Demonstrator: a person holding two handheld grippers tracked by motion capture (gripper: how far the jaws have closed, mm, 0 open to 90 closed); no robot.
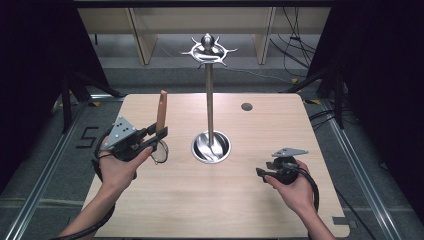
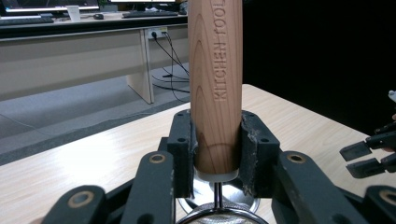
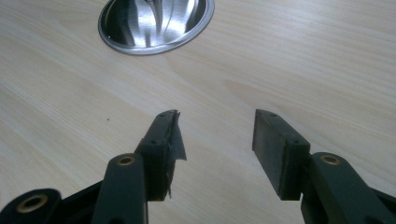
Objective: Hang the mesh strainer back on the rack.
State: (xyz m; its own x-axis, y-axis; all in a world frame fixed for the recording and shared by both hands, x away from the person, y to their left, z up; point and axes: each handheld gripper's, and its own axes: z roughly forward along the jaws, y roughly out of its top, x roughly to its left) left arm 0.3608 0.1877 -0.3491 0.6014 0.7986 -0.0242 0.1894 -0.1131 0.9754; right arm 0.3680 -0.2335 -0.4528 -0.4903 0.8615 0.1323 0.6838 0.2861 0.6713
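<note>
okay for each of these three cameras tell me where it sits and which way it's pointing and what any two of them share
High view: above the person's side, looking forward and down on the table; both forearms, left gripper and right gripper show.
Left gripper view: rides the left gripper, looking along its jaws clamped on the wooden handle, toward desks.
Right gripper view: rides the right gripper, looking down past its open jaws at the tabletop.
Shared: the stand's steel base shows in the high and right gripper views.

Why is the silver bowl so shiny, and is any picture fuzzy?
In the right gripper view, lamp light bounces off the steel base as bright streaks; in the high view it glints too, with darkness around the lit table; in the left gripper view, the wooden handle is sharp, while the desks behind look softer.
</note>
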